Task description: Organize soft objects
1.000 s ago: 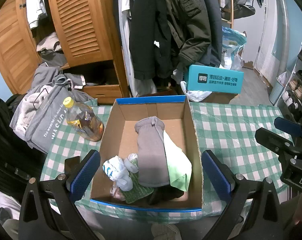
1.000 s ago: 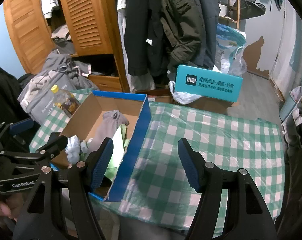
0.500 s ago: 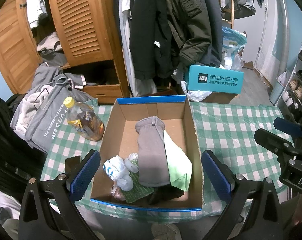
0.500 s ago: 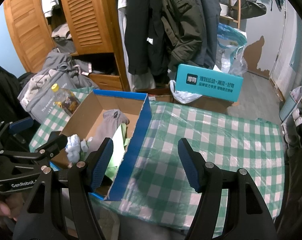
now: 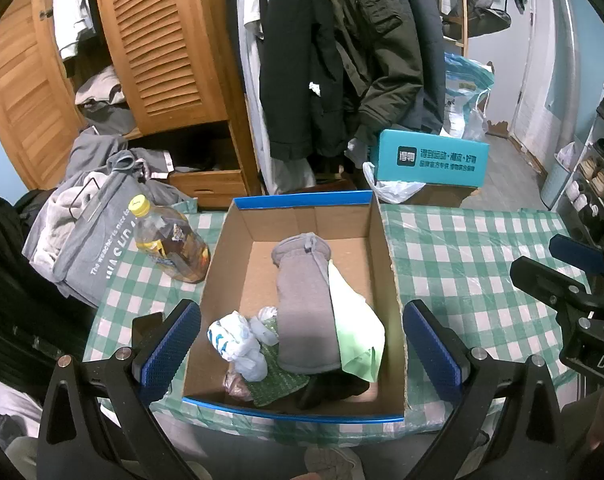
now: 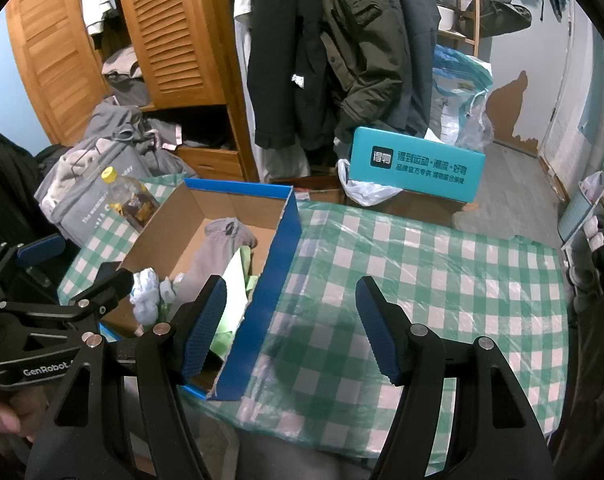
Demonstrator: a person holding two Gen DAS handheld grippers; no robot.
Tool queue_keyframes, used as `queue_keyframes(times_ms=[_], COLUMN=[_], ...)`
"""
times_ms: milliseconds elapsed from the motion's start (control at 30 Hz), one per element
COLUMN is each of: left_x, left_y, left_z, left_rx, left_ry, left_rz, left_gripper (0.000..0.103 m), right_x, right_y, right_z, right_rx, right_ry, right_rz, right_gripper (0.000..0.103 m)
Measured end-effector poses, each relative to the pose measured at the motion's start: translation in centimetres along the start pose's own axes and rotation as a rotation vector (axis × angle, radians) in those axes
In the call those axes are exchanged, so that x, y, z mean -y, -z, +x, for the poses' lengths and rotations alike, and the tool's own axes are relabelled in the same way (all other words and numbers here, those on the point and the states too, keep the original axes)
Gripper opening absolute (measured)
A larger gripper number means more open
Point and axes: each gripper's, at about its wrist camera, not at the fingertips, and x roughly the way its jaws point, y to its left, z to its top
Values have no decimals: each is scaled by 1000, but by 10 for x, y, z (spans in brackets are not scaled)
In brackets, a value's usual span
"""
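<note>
A cardboard box (image 5: 376,264) with a blue rim sits on the green-checked tablecloth (image 5: 462,256), and the soft things all lie inside it. A long grey sock (image 5: 304,304) runs from the box's middle toward its near wall, cuff pointing to the far wall. Against the sock's right side lies a pale green cloth (image 5: 358,332). To the sock's left is a bunched white cloth with blue marks (image 5: 238,340), resting on a green knitted piece (image 5: 278,386). A dark item (image 5: 326,390) is tucked against the near wall, partly under the sock.

The left gripper (image 5: 302,344) is spread wide with nothing between its blue pads, one on each side of the box. The right gripper (image 6: 292,328) is likewise wide apart and empty, straddling the box's right wall.

Left of the box lies a yellow-capped bottle (image 5: 168,244), and beyond it a grey bag (image 5: 98,248) printed "The weather is nice". Behind the box stands a teal carton (image 5: 432,160) with Chinese print. The left gripper's body in the right wrist view reads "GenRobot".
</note>
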Motion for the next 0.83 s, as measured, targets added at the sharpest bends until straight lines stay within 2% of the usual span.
queue_keyframes(times_ms=[833], left_x=[6], left_y=[0], left_z=[0], left_rx=[-3], left_ry=[12], left_rz=[1], left_gripper=[102], right_x=[0], right_y=[-1], right_z=[0], right_rx=[-1], right_ry=[1], right_rz=[-1], right_gripper=[66])
